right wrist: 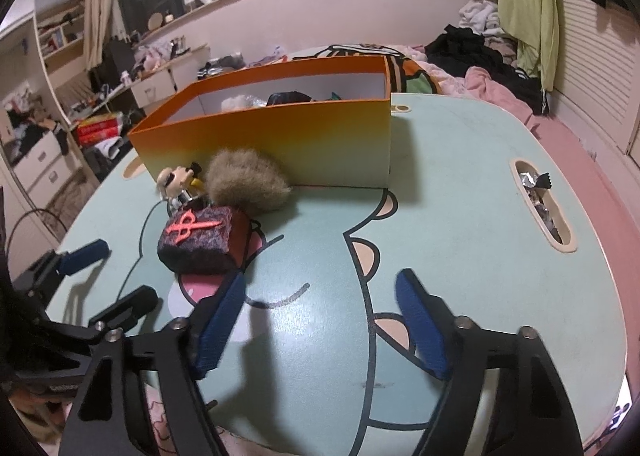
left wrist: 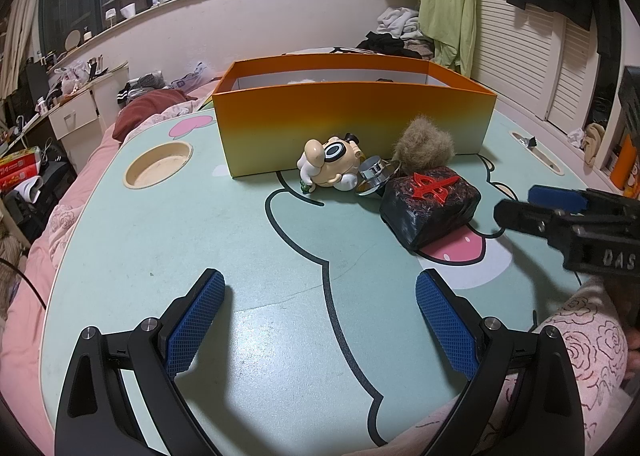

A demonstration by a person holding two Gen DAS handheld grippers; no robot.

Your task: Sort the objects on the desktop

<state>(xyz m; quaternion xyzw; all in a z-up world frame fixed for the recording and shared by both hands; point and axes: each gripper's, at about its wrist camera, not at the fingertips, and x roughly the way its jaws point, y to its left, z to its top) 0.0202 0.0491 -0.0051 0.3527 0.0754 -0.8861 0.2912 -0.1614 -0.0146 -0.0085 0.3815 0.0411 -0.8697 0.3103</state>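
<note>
Room: cluttered bedroom; a mint cartoon-print surface sits over a pink bed.
Box: orange box at 12 o'clock on the surface, open-topped, a few things already inside.
Block: dark block with a red sign lies at about 2 o'clock from the left gripper, just in front of the box and beside the other loose things.
Neighbours: fur ball against the box wall; cartoon figure on its side; shiny metal knob touching the block's far corner.
Block handling: looks rigid and rough-textured, probably light; the flat side faces suit a grip, one pad on each.
Block axis: long axis runs roughly 10 to 4 o'clock in the left view; the red sign faces up.
Left gripper: jaws spread wide over bare surface, holding nothing.
Right gripper: jaws apart and empty, the block just ahead at 11 o'clock, outside them.
</note>
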